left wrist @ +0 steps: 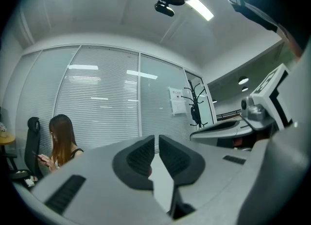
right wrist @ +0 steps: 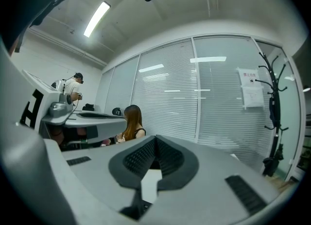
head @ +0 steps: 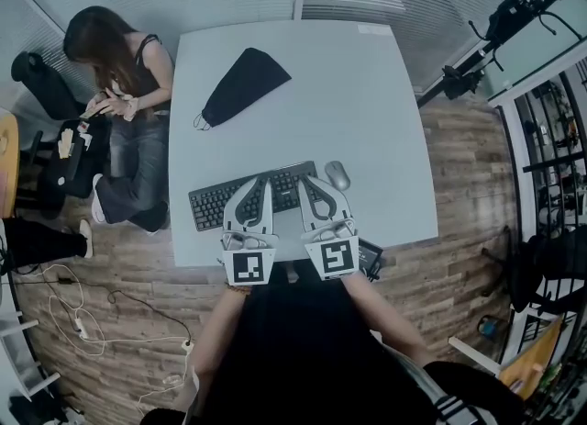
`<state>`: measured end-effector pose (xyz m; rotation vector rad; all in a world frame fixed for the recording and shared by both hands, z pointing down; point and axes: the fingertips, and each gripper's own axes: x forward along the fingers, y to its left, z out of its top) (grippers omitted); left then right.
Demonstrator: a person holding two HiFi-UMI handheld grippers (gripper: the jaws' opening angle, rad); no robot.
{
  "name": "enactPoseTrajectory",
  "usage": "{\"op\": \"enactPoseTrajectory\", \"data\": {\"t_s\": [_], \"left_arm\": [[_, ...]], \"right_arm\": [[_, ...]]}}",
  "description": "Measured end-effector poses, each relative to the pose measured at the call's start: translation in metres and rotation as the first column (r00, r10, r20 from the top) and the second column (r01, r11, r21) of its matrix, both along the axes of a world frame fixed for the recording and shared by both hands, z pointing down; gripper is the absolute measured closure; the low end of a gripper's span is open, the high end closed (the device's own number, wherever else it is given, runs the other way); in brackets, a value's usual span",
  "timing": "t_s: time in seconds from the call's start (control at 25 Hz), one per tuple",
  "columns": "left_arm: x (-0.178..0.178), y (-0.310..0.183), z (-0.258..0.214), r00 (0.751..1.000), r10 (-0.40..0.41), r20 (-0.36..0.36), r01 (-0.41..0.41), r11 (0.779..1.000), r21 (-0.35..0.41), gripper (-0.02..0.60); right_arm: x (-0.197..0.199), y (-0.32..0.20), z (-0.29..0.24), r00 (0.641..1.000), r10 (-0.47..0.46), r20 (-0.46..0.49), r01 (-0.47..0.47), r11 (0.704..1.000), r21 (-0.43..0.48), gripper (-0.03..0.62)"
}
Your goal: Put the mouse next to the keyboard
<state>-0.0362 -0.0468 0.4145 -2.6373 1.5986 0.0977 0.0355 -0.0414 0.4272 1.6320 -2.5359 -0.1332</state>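
Right gripper (head: 310, 183): clenched tight, pads meeting at the tips, nothing pinched between. Left gripper (head: 260, 183): drawn in to a thin slit, likewise empty. Both held side by side over the near half of the keyboard (head: 213, 203), noses pointing away from the body.

Ahead of the right jaws and off to their right: the mouse (head: 337, 175), on the white table (head: 385, 102), just beside the keyboard's right end (touching or a hair apart, impossible to say from the head view). Long axis of the mouse roughly in line with the jaws' own pointing direction, far end leaning slightly left. Long axis of the keyboard across the jaws, right end a little farther off than the left.

Clearly nearer the right jaws than the left; from the left jaws, well over to the right, past the other gripper. Out of sight in both gripper views, aimed level across the room at the blinds rather than down at the table.

Judged from the layout: already in the asked-for place, so probably nothing left but to keep clear. If any re-grip wanted, best done with the right gripper: open first, tip down, reach forward and right, close across the mouse's narrow width rather than along its length. Risk: knocking the mouse away from the keyboard with shut tips.
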Motion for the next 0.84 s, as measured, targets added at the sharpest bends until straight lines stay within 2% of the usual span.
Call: {"op": "enactPoseTrajectory", "data": {"t_s": [0.12,0.16,0.24,0.28,0.36,0.44,0.52,0.64,0.72,0.84], "left_arm": [[-0.001,0.001,0.001,1.000,-0.006,0.003,0.006,1.000,-0.003,0.548],[-0.001,0.001,0.001,0.999,0.002,0.040,-0.002,1.000,0.010,0.548],[0.001,0.002,-0.001,0.985,0.029,0.171,-0.039,0.998,0.056,0.548],[0.000,0.003,-0.001,0.984,0.028,0.177,-0.038,0.998,0.057,0.548],[-0.002,0.003,0.001,0.993,0.010,0.117,-0.014,0.999,0.032,0.548],[-0.003,0.004,0.001,0.991,0.010,0.136,-0.015,0.999,0.040,0.548],[-0.003,0.005,0.001,0.993,0.000,0.117,-0.005,0.999,0.042,0.548],[-0.002,0.006,0.001,0.979,0.018,0.204,-0.032,0.997,0.067,0.548],[-0.004,0.006,0.002,0.985,0.010,0.173,-0.019,0.998,0.052,0.548],[-0.007,0.005,0.006,0.999,-0.027,0.033,0.027,1.000,-0.003,0.548]], "right_arm": [[0.000,0.000,0.001,1.000,-0.003,0.005,0.003,1.000,-0.005,0.595],[0.001,0.000,0.001,1.000,-0.004,0.004,0.004,1.000,-0.007,0.595],[0.000,0.000,0.002,1.000,-0.008,0.000,0.008,1.000,-0.012,0.595],[0.000,0.000,0.003,1.000,-0.011,-0.002,0.011,1.000,-0.014,0.595],[-0.001,0.001,0.004,1.000,-0.017,-0.004,0.017,1.000,-0.014,0.595],[-0.002,0.002,0.005,1.000,-0.023,-0.003,0.023,1.000,-0.015,0.595],[-0.002,0.002,0.006,1.000,-0.030,-0.005,0.030,0.999,-0.020,0.595],[-0.001,0.002,0.009,0.999,-0.033,0.001,0.033,0.999,-0.038,0.595],[0.001,0.000,0.012,1.000,-0.030,0.009,0.030,0.998,-0.052,0.595],[0.005,-0.002,0.017,1.000,-0.025,0.009,0.025,0.997,-0.070,0.595]]}}
